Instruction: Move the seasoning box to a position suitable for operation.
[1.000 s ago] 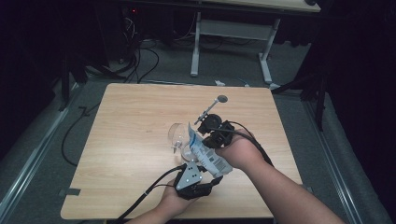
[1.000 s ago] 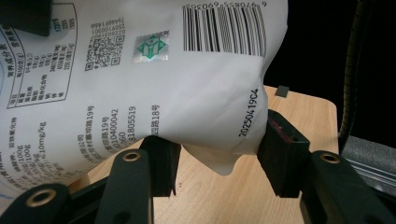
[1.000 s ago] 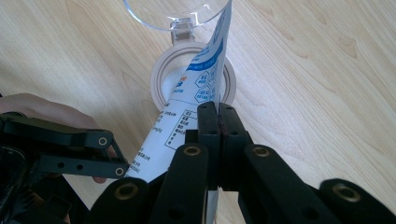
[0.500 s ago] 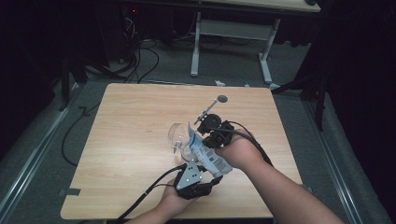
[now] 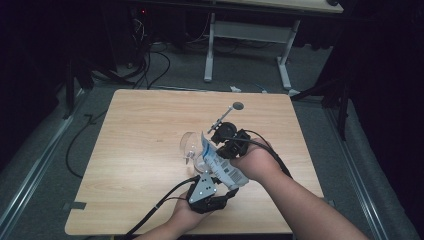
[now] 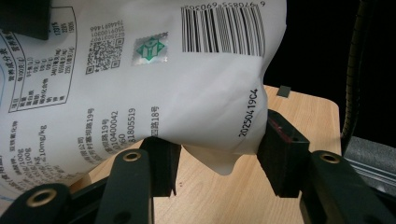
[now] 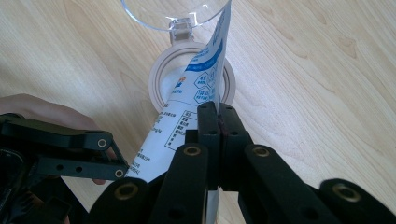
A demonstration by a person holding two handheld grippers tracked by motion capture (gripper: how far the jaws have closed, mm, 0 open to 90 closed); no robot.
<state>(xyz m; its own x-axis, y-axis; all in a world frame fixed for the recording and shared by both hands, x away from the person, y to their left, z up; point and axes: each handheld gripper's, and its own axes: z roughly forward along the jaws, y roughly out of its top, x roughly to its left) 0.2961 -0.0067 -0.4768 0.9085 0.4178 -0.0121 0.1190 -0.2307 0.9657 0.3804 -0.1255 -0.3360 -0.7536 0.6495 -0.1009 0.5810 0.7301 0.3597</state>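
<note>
A white bag (image 5: 220,167) with blue print and a barcode hangs tilted over a clear jar (image 5: 192,147), its open mouth pointing down into the jar's round opening (image 7: 156,74). The jar's clear hinged lid (image 7: 154,11) stands flipped back. My right gripper (image 5: 222,140) is shut on the bag's upper edge, its jaws pressed together on the film (image 7: 196,88). My left gripper (image 5: 220,190) holds the bag's bulging lower end (image 6: 140,79) between its two pads (image 6: 280,154).
A thin metal spoon (image 5: 227,114) lies on the wooden table (image 5: 140,120) just behind the right gripper. Bare wood spreads to the left and far side. Cables and a desk frame (image 5: 210,50) stand on the floor beyond the table.
</note>
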